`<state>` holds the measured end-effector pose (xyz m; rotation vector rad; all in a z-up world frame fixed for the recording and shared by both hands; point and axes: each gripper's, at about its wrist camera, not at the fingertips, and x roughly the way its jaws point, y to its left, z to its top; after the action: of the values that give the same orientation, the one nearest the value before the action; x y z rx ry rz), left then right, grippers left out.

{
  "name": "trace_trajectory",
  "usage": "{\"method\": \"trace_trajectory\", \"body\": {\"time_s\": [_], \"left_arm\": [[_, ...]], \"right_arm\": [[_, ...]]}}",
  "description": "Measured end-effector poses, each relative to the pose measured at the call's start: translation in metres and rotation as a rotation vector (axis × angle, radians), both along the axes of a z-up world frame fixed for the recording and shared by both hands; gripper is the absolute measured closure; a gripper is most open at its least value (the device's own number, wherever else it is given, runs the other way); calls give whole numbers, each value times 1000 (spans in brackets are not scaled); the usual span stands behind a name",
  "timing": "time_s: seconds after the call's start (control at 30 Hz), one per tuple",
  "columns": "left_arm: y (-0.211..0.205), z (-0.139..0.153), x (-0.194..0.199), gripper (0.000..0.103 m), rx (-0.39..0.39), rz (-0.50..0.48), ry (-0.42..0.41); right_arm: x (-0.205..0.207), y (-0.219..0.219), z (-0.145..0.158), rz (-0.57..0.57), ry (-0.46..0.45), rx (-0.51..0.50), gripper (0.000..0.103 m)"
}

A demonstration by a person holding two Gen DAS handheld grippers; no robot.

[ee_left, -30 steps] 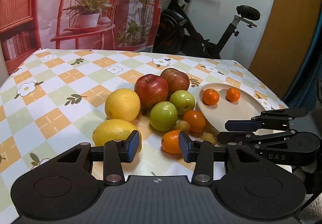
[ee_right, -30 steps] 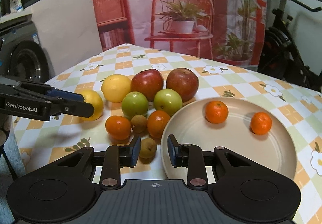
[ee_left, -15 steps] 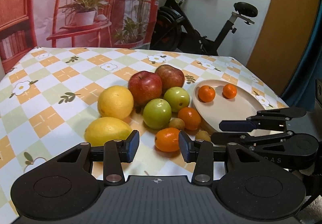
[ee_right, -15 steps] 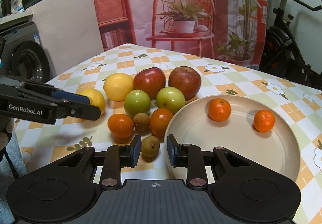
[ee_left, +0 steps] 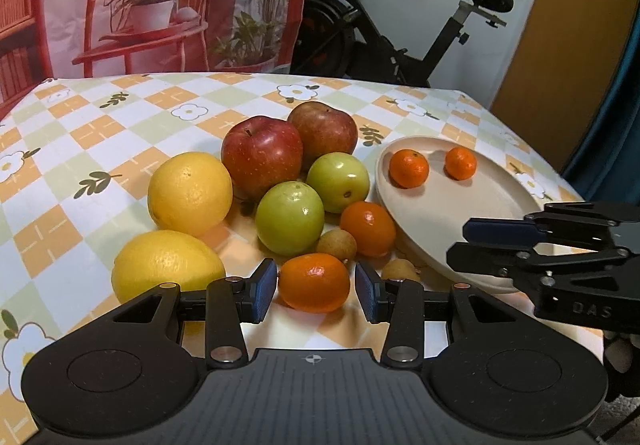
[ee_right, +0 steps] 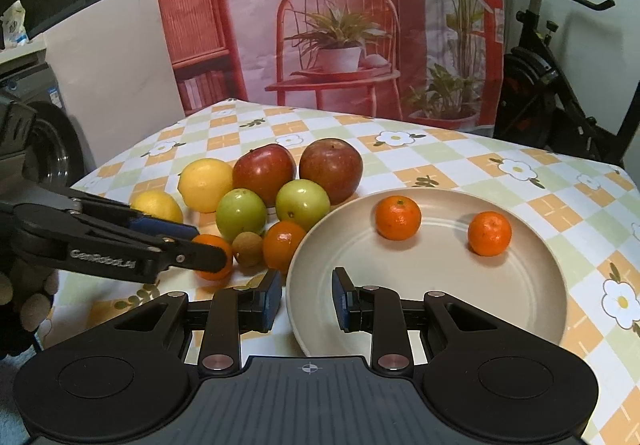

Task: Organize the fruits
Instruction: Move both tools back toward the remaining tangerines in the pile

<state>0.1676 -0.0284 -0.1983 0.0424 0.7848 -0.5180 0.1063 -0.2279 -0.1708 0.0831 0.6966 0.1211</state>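
Fruit count: two red apples (ee_left: 262, 155), two green ones (ee_left: 290, 217), two lemons (ee_left: 190, 193), two small brown fruits (ee_left: 337, 245), four mandarins. Two mandarins sat on the plate (ee_right: 520, 285), the rest on the counter (ee_left: 80, 133). Left gripper (ee_left: 316, 289) was spread around a mandarin (ee_left: 314, 287), pads not touching. Right gripper (ee_right: 306, 299) was clenched, empty, over the plate rim.

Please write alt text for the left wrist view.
The left gripper brackets a tangerine on the checked tablecloth, its pads not touching it. Behind lie apples, lemons and green fruits; a plate holds two tangerines.
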Motion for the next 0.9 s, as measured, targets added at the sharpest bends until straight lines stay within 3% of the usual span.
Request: {"method": "trace_trajectory", "body": {"time_s": [0.57,0.73,0.9], "left_arm": [[5,-3,-5,60,11,49,-12],[18,2,-18,60,-8,53,7],[25,0,-38,60,31,45,-18]], "right_arm": [[-1,7,-2,7,12,-5,77],[0,11,-1,25,14,-1,77],[4,20,-4,59,26,-1,77]]}}
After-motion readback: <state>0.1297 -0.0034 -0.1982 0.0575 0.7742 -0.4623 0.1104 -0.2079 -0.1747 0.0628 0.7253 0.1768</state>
